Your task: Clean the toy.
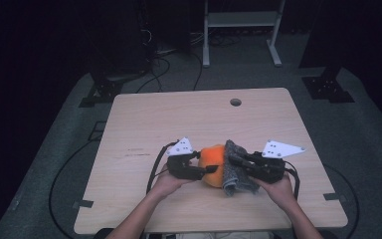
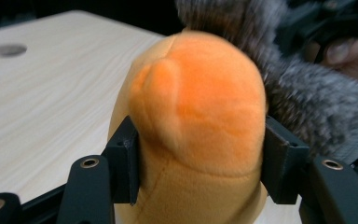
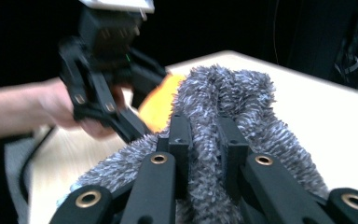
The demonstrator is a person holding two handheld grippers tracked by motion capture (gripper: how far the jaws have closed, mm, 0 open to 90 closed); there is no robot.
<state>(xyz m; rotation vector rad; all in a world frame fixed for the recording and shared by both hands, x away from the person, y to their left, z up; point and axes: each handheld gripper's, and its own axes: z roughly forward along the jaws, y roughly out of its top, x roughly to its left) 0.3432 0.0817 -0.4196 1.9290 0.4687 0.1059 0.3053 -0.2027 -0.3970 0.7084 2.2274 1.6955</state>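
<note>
Left gripper [image 2: 198, 154]: its two black jaws stand on either side of an orange plush toy [image 2: 196, 112], with the pads pressed into the soft fabric at both flanks. The left gripper is therefore clamped on the orange plush toy. In the high view the same left gripper [image 1: 210, 169] points toward the right, and the person's left hand [image 1: 166, 183] wraps its body from below.

Right gripper [image 3: 204, 140]: its jaws are drawn close together and pinch a fold of a grey shaggy cloth [image 3: 223, 98] between them, the pile bulging out on both sides of the pads. The right gripper is clenched on the grey shaggy cloth. In the high view the right gripper [image 1: 232, 159] points toward the left, carried by the person's right hand [image 1: 277, 188].

Position of the items: the orange plush toy [image 1: 213, 164] and the grey shaggy cloth [image 1: 236, 169] sit touching each other between the two grippers, the toy on the left and the cloth draped against its right side. Both are above the near middle of a light wooden table [image 1: 179, 114]. Whether the toy rests on the table surface cannot be determined.

Surroundings: a round hole [image 1: 236, 102] lies in the far part of the table. A white frame [image 1: 241, 30] stands on the floor beyond.
</note>
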